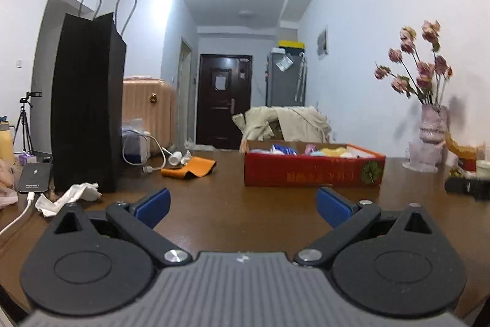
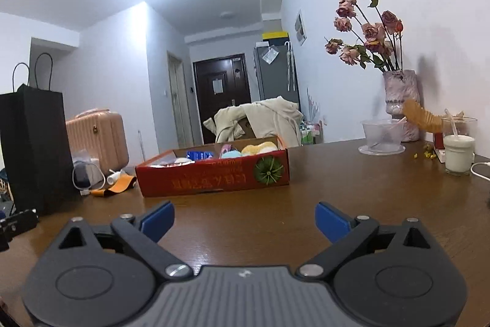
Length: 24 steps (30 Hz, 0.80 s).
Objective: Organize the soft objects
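Left gripper (image 1: 242, 206): jaws wide apart, holding nothing, low over the table (image 1: 232, 222), short of the red box (image 1: 312, 170).
Right gripper (image 2: 244, 219): jaws wide apart, holding nothing, also short of the box (image 2: 214, 175).
Soft items (image 2: 258, 149): inside the box, yellow, pink, blue.
Black bag (image 1: 87, 112): upright, left of the box.
Orange cloth (image 1: 190, 167): between bag and box.
Vase (image 2: 401, 103): right of the box, holds roses.

A black paper bag (image 1: 87, 100) stands on the table (image 1: 232, 204), a flower vase (image 2: 399, 103) opposite.
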Each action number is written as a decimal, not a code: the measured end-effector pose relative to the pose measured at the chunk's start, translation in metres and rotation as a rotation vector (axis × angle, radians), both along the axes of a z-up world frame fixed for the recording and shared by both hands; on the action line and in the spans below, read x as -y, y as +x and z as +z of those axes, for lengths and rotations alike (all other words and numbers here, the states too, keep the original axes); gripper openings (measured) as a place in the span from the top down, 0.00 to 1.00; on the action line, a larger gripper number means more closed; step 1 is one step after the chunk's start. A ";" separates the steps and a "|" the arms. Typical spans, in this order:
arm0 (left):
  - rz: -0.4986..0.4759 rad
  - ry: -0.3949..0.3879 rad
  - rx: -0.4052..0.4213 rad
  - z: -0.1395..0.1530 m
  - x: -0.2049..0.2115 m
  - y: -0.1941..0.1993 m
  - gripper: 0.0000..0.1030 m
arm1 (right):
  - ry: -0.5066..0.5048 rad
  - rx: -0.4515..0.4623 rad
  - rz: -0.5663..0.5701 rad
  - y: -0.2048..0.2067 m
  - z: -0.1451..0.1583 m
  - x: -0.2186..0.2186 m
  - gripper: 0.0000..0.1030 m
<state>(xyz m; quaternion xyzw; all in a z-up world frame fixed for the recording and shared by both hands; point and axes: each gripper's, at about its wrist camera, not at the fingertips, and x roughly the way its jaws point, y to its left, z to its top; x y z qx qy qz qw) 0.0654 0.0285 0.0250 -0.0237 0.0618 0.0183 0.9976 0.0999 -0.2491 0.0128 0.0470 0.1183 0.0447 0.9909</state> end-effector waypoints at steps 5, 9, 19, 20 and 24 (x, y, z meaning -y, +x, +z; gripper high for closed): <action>-0.008 -0.024 -0.021 -0.002 -0.005 0.004 0.00 | 0.042 -0.027 -0.007 0.004 -0.003 0.005 0.04; -0.008 -0.024 -0.040 -0.004 -0.007 0.005 0.00 | 0.055 -0.031 -0.014 0.006 -0.002 0.007 0.04; -0.046 -0.006 -0.053 -0.005 -0.004 0.005 0.00 | 0.044 -0.049 0.009 0.010 -0.003 0.004 0.04; -0.044 -0.005 -0.050 -0.005 -0.004 0.004 0.00 | 0.040 -0.057 0.006 0.011 -0.002 0.004 0.04; -0.040 -0.008 -0.047 -0.004 -0.004 0.005 0.00 | 0.039 -0.059 0.012 0.011 -0.003 0.003 0.04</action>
